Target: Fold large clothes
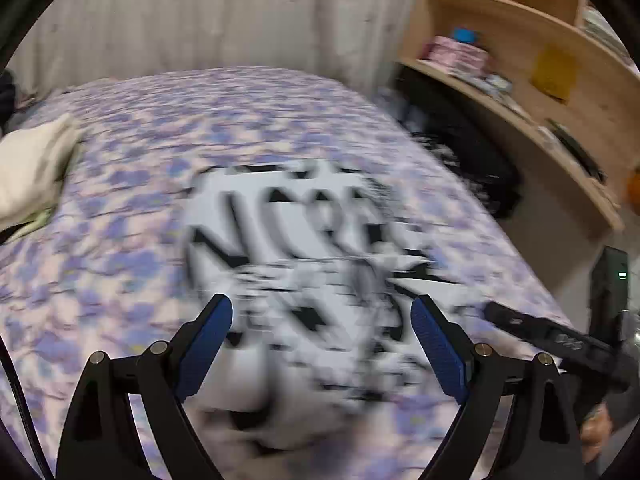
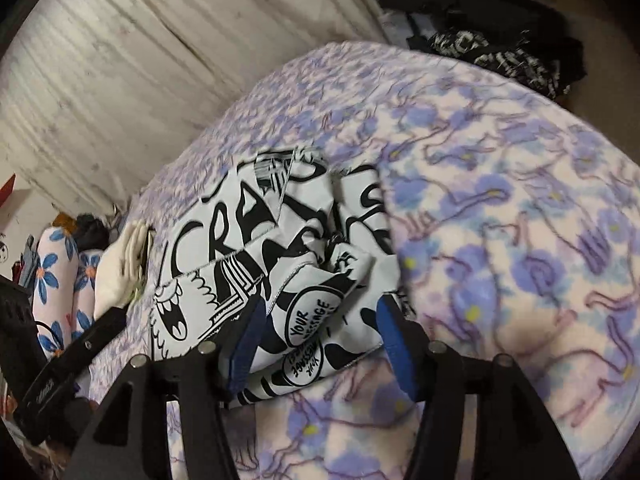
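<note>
The black-and-white printed garment [image 2: 280,264] is lying folded on the bed [image 2: 500,240]; both grippers — left gripper [image 1: 322,312], right gripper [image 2: 320,316] — are hovering, fingers wide, gripping nothing.

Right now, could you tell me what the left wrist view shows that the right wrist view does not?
Only the left wrist view shows the wooden shelves with a yellow note and the left gripper, its jaws wide apart with nothing held.

Only the right wrist view shows the flower-print fabric at the left edge and sharp lettering on the garment; the right gripper stands open over its near edge.

Both show the black-and-white printed garment lying on the purple floral bedspread, the cream pillow and the pale curtain.
</note>
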